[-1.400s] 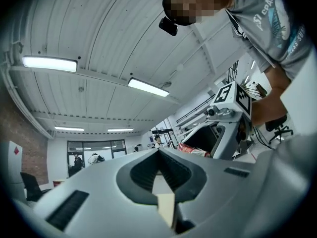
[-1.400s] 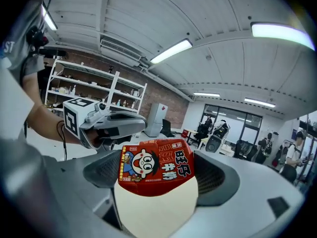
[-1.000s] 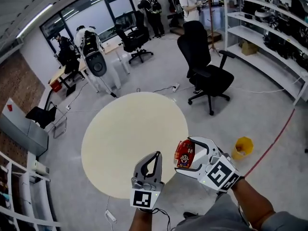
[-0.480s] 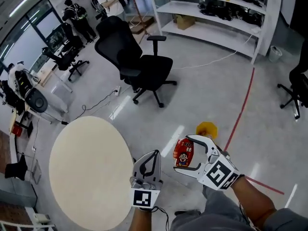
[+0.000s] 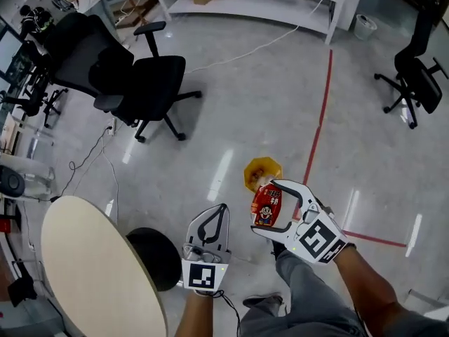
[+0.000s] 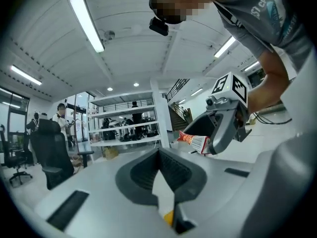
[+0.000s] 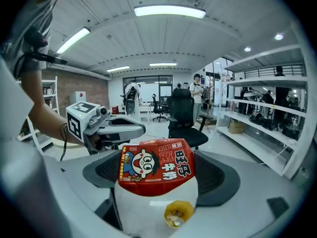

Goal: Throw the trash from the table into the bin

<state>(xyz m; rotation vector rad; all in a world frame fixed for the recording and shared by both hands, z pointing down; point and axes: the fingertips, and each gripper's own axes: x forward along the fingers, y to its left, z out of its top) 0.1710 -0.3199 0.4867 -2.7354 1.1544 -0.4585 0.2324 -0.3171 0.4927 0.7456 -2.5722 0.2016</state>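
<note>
My right gripper (image 5: 269,209) pinches a red snack packet with a cartoon face (image 7: 156,166); its two jaws press on the packet's sides and hold it upright in the air over the glossy grey floor (image 5: 231,104). In the head view the packet overlaps the near edge of the small yellow bin (image 5: 261,170), which stands on the floor beside a red floor line (image 5: 319,118). My left gripper (image 5: 223,210) hangs just beside the right one, its jaw tips pressed together with nothing between them. The round cream table (image 5: 84,272) lies off to my left, well apart from the bin. A black office chair (image 5: 140,76) stands farther out.
</note>
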